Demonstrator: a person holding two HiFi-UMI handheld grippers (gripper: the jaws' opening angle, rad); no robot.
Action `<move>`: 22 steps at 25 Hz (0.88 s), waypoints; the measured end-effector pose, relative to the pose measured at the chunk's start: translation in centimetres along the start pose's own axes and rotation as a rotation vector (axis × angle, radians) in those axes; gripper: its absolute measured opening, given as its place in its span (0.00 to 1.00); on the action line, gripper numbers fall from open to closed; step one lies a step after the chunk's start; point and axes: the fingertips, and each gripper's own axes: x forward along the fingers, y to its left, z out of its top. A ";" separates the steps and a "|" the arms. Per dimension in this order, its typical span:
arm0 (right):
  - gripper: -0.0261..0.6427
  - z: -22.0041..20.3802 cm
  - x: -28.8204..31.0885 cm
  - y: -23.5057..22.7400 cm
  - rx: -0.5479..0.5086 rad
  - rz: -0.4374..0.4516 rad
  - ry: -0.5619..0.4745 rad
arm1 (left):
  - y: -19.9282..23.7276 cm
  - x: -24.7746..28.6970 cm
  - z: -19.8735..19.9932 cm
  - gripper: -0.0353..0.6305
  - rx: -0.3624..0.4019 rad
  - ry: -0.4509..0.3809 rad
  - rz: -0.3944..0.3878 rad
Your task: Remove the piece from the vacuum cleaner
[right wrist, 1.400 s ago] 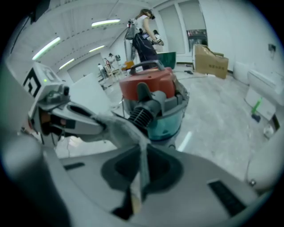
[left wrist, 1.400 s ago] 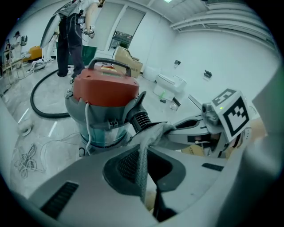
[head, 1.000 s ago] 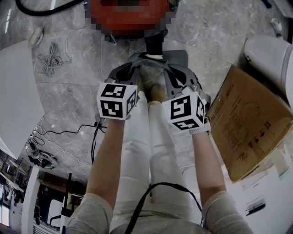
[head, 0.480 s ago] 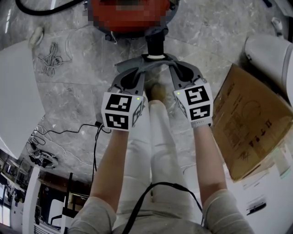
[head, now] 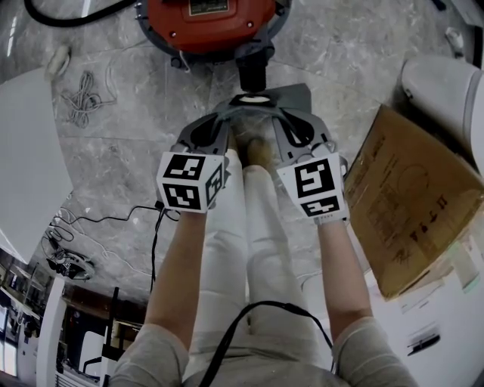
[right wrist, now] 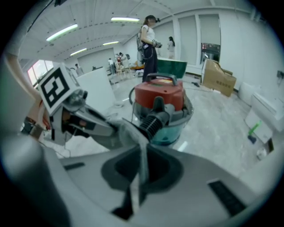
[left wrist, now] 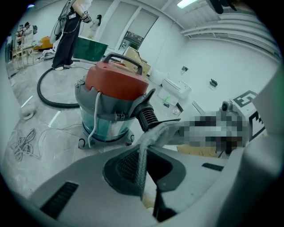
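A red-topped vacuum cleaner (head: 208, 23) (left wrist: 113, 102) (right wrist: 162, 104) stands on the marble floor straight ahead. A black ribbed connector (head: 253, 72) (left wrist: 147, 116) (right wrist: 155, 124) sticks out of its front. A light grey piece (head: 295, 94) (left wrist: 164, 131) (right wrist: 128, 133) sits on the end of that connector. My left gripper (head: 236, 112) (left wrist: 143, 177) is shut on the piece's thin edge from the left. My right gripper (head: 274, 112) (right wrist: 141, 170) is shut on it from the right. The two sets of jaws meet just below the connector.
A flat cardboard box (head: 412, 204) leans at the right, with a white appliance (head: 446, 91) beyond it. Loose cords (head: 79, 94) and a black hose (head: 68, 15) lie at the left, beside a white board (head: 26, 151). The person's legs (head: 249, 227) stand below the grippers.
Half a second ago the right marker cube was higher and turned; it has since rolled back and dropped. The grey piece shows again beside the connector. Both grips are unchanged.
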 end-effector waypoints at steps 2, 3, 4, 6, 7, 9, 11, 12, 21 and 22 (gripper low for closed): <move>0.08 0.0 -0.4 -0.2 0.023 -0.002 -0.012 | -0.5 -0.4 0.3 0.10 0.019 -0.007 -0.004; 0.08 0.1 -0.6 -0.2 0.034 -0.001 -0.018 | -0.7 -0.6 0.5 0.10 0.025 -0.012 -0.005; 0.08 0.1 -0.8 -0.2 0.041 0.001 -0.024 | -1.0 -0.9 0.7 0.10 0.027 -0.018 -0.007; 0.08 0.2 -1.5 0.1 0.043 0.010 -0.033 | -1.4 -1.7 1.1 0.10 0.024 -0.031 -0.011; 0.08 0.3 -1.8 0.3 0.041 0.015 -0.036 | -1.5 -2.1 1.3 0.10 0.024 -0.036 -0.011; 0.08 0.8 -2.7 0.7 0.037 0.023 -0.044 | -1.8 -2.9 1.8 0.10 0.032 -0.042 -0.009; 0.08 1.4 -3.7 1.0 0.037 0.028 -0.053 | -2.3 -3.8 2.3 0.10 0.039 -0.048 -0.010; 0.08 1.7 -4.3 1.1 0.039 0.030 -0.058 | -2.7 -4.4 2.6 0.10 0.042 -0.051 -0.011; 0.08 5.1 -12.0 2.5 0.082 0.052 -0.089 | -7.7 -11.3 5.0 0.10 0.128 -0.067 -0.054; 0.08 5.6 -12.9 2.7 0.081 0.057 -0.097 | -8.2 -12.2 5.4 0.10 0.139 -0.072 -0.059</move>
